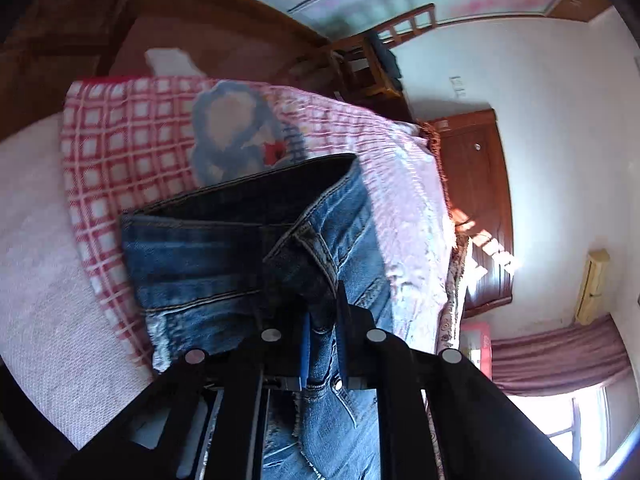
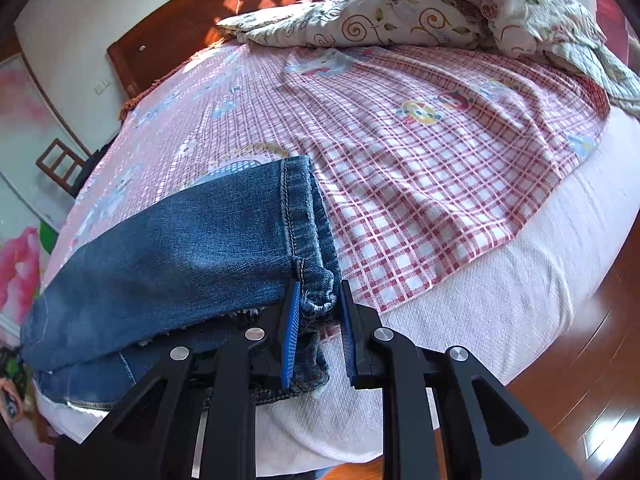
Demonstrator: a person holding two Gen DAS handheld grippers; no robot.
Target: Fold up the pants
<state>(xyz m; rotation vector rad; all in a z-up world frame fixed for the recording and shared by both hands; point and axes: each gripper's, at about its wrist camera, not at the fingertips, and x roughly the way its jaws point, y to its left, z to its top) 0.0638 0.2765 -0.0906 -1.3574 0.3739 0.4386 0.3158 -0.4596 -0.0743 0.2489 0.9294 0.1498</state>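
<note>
Blue jeans [image 1: 200, 248] lie on a bed with a pink checked sheet [image 1: 112, 140]. In the left wrist view the waistband end faces me, and my left gripper [image 1: 322, 314] is shut on a bunched fold of denim near the fly. In the right wrist view the jeans [image 2: 180, 248] show a folded leg with its stitched hem toward me. My right gripper [image 2: 318, 312] is shut on the frayed hem corner, which is squeezed between the blue pads [image 2: 290, 320]. The cloth lifts slightly off the bed at both grips.
A crumpled floral quilt [image 2: 440, 12] lies at the far side of the bed. The white mattress cover [image 2: 480, 312] ends at the bed's edge above a wooden floor [image 2: 600, 340]. A wooden cabinet [image 1: 476, 200] and a chair [image 1: 372, 60] stand by the wall.
</note>
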